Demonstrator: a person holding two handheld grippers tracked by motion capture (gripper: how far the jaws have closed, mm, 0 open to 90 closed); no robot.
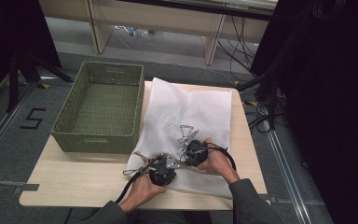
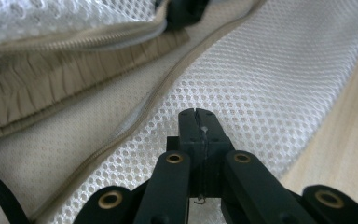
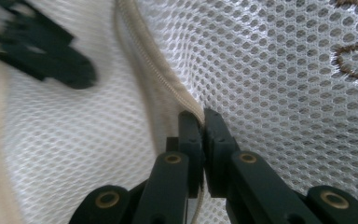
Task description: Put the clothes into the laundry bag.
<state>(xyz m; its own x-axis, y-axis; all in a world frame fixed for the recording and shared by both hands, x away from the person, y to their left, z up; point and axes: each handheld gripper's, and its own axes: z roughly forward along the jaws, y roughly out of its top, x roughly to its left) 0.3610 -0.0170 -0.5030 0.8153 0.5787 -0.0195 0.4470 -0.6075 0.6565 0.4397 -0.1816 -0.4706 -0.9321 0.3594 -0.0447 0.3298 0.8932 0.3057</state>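
Note:
A white mesh laundry bag (image 1: 191, 107) with a beige zip lies flat on the wooden table (image 1: 74, 182). Both hand-held grippers work at its near edge. My left gripper (image 1: 164, 169) rests low over the mesh (image 2: 270, 79), jaws shut (image 2: 198, 116), with only a pale speck in the seam between them. The zip line (image 2: 135, 121) runs just to its left. My right gripper (image 1: 192, 151) is shut (image 3: 203, 119) on the bag's zip edge (image 3: 144, 56), whose beige tape passes between its jaws. The other gripper shows blurred at upper left (image 3: 42, 56).
A green woven basket (image 1: 98, 140) stands on the table's left half, touching the bag's left side. Bare wood (image 2: 349, 126) lies beside the bag's near edge. Cables and dark stands crowd the floor at right.

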